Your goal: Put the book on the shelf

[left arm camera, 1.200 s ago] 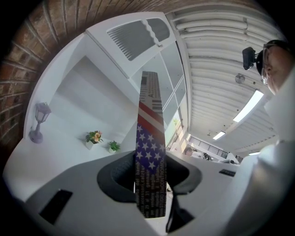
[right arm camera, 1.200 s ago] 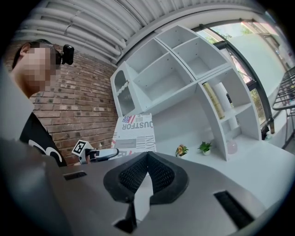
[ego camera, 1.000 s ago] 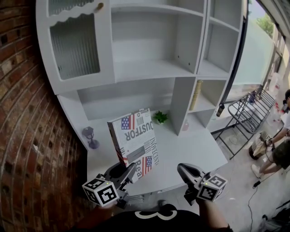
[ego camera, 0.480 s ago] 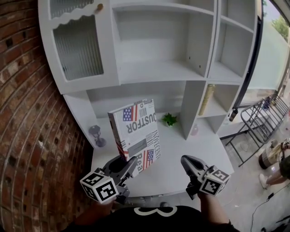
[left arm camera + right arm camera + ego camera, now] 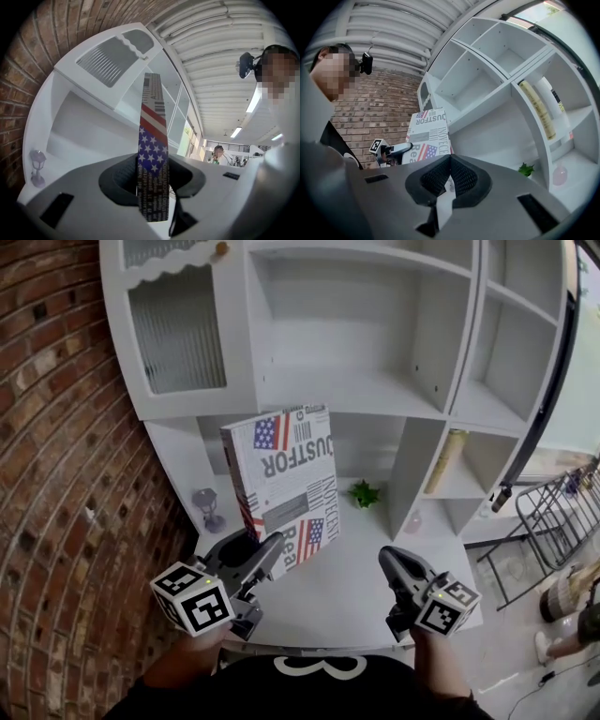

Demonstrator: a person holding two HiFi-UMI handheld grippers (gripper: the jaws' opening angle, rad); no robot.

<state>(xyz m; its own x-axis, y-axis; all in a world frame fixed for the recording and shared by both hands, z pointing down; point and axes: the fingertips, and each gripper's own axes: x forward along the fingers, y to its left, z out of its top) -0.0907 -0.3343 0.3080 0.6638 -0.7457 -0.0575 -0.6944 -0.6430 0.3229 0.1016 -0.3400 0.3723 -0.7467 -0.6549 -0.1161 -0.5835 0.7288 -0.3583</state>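
The left tongs (image 5: 269, 557) are clamped on the bottom edge of the book (image 5: 281, 479). In the left gripper view the book's (image 5: 153, 154) flag-printed spine stands straight up between the two pads of the tongs (image 5: 153, 187), pressed from both sides. The book is upright in the air above the white table (image 5: 352, 592), touching nothing but the tongs. Its cover, with flags and sideways lettering, faces the person. From the head view its top edge reaches the front board of the wide middle shelf (image 5: 356, 390), and the rest of it covers part of the low opening under that board.

The right tongs (image 5: 392, 563) are held out level over the table's front right, well apart from the book. In the right gripper view the tongs' (image 5: 450, 161) tips meet, pressed together with nothing between them, and beyond them the book (image 5: 429, 133) and the left tongs (image 5: 393, 150) are visible.

On the table at the back stand a small green plant (image 5: 364, 493) and, off to the left near the brick wall (image 5: 56, 446), a purple goblet (image 5: 208, 509). A yellowish roll or book (image 5: 448, 460) leans in the narrow right compartment – which of the two I cannot tell.
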